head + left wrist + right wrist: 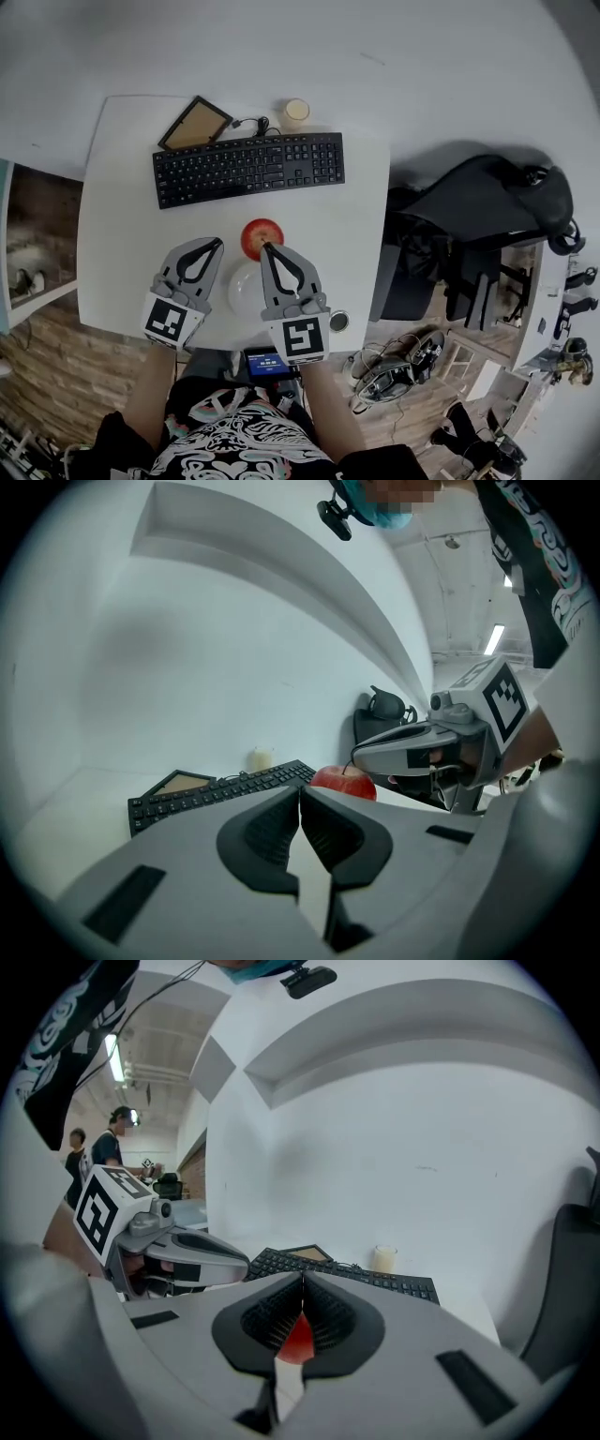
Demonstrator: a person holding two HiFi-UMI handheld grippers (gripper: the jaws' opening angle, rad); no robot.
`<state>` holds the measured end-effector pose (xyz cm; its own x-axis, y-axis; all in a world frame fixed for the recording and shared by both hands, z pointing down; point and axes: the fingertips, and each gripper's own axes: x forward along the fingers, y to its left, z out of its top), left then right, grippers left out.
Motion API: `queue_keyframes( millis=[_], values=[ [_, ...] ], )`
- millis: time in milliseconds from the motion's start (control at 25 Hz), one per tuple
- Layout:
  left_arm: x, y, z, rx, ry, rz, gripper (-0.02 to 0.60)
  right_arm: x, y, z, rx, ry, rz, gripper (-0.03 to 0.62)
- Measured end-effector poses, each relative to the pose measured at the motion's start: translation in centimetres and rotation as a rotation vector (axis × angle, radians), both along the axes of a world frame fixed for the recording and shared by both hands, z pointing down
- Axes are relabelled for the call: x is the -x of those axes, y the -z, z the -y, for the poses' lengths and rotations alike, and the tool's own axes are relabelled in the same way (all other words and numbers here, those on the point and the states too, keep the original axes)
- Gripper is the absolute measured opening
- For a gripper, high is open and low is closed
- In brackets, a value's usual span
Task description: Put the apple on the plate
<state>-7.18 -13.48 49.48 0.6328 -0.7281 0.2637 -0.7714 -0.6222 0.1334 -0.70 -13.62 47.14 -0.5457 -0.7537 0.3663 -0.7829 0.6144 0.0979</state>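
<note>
We're at the approach, guessing: apple (262, 236) just past the plate (242, 291), not grabbed yet. Left gripper (217, 243) and right gripper (265, 247) are clenched empty, so the right needs opening.

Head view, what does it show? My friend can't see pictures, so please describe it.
A red apple sits on a white table, just past the tips of the left tool and the right tool, both shut. A white plate lies between the tools, nearer the person, and a black keyboard sits beyond the apple.
</note>
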Motion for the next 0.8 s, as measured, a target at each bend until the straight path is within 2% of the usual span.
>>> queue_keyframes(
  millis=[240,400,520,720,800],
  values=[
    [-0.1,0.8,-0.8,0.014,-0.035,0.044,0.017,0.1,1.1,-1.3,0.001,-0.013,0.012,0.029],
    [-0.5,1.4,-1.0,-0.027,-0.026,0.002,0.017,-0.1,0.9,-2.1,0.008,-0.023,0.018,0.029],
    [-0.7,0.5,-2.1,0.005,-0.049,0.036,0.017,-0.3,0.7,-3.0,0.007,-0.02,0.006,0.029],
    [-1.3,0.8,-3.6,-0.004,-0.064,0.03,0.017,-1.2,0.8,-4.9,0.011,-0.04,-0.006,0.029],
    [-1.5,1.0,-4.0,-0.023,-0.061,0.004,0.017,-1.5,0.7,-5.6,0.019,-0.053,-0.01,0.029]
  ],
)
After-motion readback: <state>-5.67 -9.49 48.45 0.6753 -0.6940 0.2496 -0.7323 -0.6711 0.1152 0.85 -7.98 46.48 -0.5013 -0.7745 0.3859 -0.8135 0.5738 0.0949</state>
